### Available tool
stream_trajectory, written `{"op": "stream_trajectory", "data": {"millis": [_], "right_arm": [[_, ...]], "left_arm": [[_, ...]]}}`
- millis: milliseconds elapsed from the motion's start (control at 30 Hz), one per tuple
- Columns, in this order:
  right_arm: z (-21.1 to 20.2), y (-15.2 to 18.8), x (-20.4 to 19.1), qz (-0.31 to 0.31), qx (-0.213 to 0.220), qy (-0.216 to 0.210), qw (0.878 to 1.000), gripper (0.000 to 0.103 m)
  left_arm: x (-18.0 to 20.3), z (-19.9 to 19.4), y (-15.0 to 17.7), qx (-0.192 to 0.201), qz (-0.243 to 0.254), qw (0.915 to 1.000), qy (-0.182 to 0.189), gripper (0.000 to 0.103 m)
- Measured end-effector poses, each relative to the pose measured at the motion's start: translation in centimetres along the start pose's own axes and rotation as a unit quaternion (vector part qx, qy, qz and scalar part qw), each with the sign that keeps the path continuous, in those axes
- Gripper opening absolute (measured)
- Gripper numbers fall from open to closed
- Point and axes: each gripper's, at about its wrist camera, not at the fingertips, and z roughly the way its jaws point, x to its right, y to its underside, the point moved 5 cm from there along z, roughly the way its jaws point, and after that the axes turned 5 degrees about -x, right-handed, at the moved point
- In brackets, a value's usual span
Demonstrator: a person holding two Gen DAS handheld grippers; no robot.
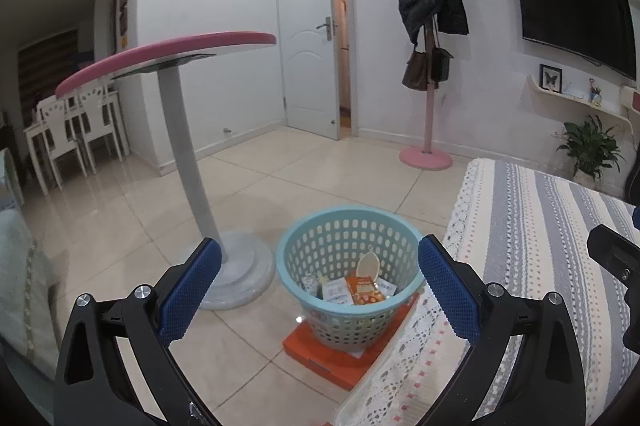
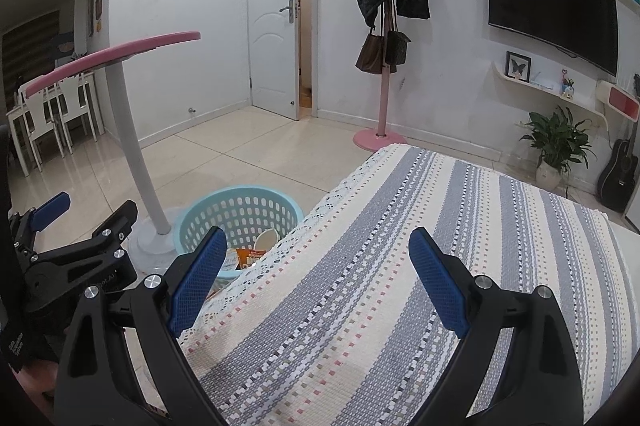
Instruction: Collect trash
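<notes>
In the left wrist view, the left hand-held gripper (image 1: 318,276) hangs with its blue-padded fingers spread wide and empty above a pale blue perforated plastic basket (image 1: 349,274), which stands on a flat orange box (image 1: 340,358) on the tiled floor and holds an orange snack packet (image 1: 363,289) and other wrappers. In the right wrist view, the right hand-held gripper (image 2: 316,276) is likewise spread and empty over the striped woven cloth (image 2: 400,266) covering the surface, the basket just beyond the cloth's lace edge.

left wrist: above basket (image 1: 348,258), facing door | right wrist: over striped cloth (image 2: 400,286) | shared: basket, cloth
</notes>
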Motion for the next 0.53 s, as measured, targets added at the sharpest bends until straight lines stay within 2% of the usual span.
{"op": "stream_trajectory", "data": {"millis": [133, 233, 533], "right_arm": [[0.0, 0.03, 0.01, 0.0, -0.001, -0.002, 1.0, 0.088], [0.02, 0.05, 0.01, 0.001, -0.002, -0.002, 1.0, 0.088], [0.09, 0.07, 0.1, 0.0, -0.003, -0.002, 1.0, 0.088]], "left_arm": [[-0.48, 0.23, -0.05, 0.0, -0.009, 0.9997, -0.025, 0.096], [-0.85, 0.3, -0.06, 0.0, -0.011, 0.9995, -0.028, 0.096], [-0.84, 0.51, 0.06, -0.012, -0.019, 0.9998, -0.003, 0.096]]}}
